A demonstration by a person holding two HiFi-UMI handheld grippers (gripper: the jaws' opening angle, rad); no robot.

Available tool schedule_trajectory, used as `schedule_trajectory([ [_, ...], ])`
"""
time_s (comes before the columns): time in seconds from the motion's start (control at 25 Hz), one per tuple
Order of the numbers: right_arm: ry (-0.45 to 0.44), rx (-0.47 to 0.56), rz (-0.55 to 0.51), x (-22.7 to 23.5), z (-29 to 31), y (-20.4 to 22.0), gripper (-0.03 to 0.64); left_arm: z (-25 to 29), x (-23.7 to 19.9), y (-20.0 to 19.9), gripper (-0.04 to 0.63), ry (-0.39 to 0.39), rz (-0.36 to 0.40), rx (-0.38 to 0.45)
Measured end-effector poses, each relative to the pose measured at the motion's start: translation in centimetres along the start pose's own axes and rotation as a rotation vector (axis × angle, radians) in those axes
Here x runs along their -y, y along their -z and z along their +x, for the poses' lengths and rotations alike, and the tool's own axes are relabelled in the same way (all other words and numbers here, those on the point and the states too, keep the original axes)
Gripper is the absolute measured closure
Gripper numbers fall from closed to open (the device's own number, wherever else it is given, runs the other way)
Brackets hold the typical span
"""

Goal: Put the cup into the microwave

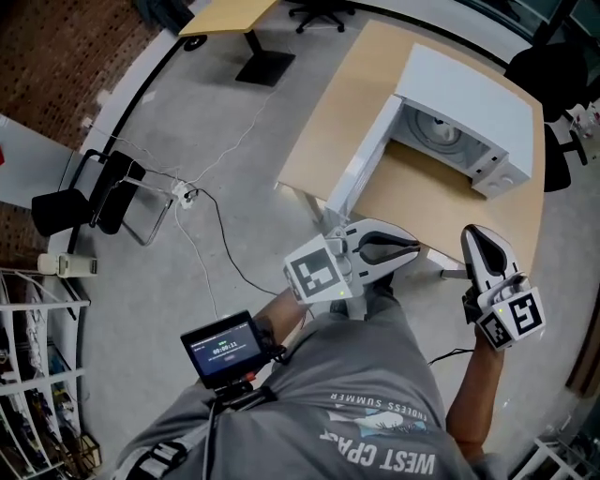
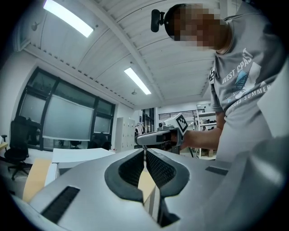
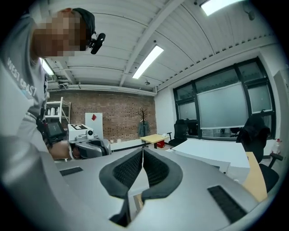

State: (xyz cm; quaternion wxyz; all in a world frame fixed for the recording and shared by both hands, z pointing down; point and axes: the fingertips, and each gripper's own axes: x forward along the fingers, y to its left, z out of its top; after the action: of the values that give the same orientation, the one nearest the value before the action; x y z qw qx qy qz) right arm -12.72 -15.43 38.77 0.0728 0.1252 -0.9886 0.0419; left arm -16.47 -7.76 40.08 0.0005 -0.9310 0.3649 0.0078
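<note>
The white microwave [image 1: 473,112] stands on a wooden table [image 1: 342,112] with its door [image 1: 361,169] swung open towards me. Inside its cavity lies a pale round shape [image 1: 441,134]; I cannot tell whether it is the cup or the turntable. My left gripper [image 1: 415,248] is shut and empty, held level at the table's near edge, pointing right. My right gripper [image 1: 472,234] is also shut with nothing in it, a little to the right, pointing at the table. In each gripper view the pads meet at the tips, left gripper [image 2: 144,151] and right gripper [image 3: 142,149].
A small screen [image 1: 223,349] is strapped to the person's left forearm. A black chair [image 1: 94,202] and cables [image 1: 202,220] are on the floor at left, with a wire shelf [image 1: 33,375] at the lower left. A second desk [image 1: 230,17] and office chairs stand behind.
</note>
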Motion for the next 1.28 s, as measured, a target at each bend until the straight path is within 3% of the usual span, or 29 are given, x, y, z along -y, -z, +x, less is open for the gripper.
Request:
schedule_trajectory([
  [0.2, 0.032, 0.007, -0.027, -2.6, -3.9, -1.2, 0.597, 0.9, 2.9, -1.1, 0.571, 0.048, -0.014, 0.012],
  [0.4, 0.07, 0.013, -0.018, -3.0, -8.3, -0.9, 0.597, 3.2, 5.9, -1.5, 0.571, 0.107, 0.02, 0.004],
  [0.68, 0.079, 0.019, -0.009, -3.9, -14.6, 0.4, 0.597, 6.8, 10.8, -1.6, 0.571, 0.127, 0.019, -0.003],
  [0.88, 0.095, 0.006, 0.006, -4.4, -21.7, 2.0, 0.597, 11.0, 16.1, -0.8, 0.571, 0.137, -0.009, -0.033],
  [1.12, 0.151, 0.011, 0.032, -5.2, -31.3, 4.2, 0.597, 15.2, 23.6, -1.1, 0.571, 0.17, 0.014, -0.047],
  [1.28, 0.137, 0.017, 0.045, -6.9, -36.0, 5.3, 0.597, 16.3, 28.7, -0.9, 0.571, 0.158, 0.013, -0.064],
])
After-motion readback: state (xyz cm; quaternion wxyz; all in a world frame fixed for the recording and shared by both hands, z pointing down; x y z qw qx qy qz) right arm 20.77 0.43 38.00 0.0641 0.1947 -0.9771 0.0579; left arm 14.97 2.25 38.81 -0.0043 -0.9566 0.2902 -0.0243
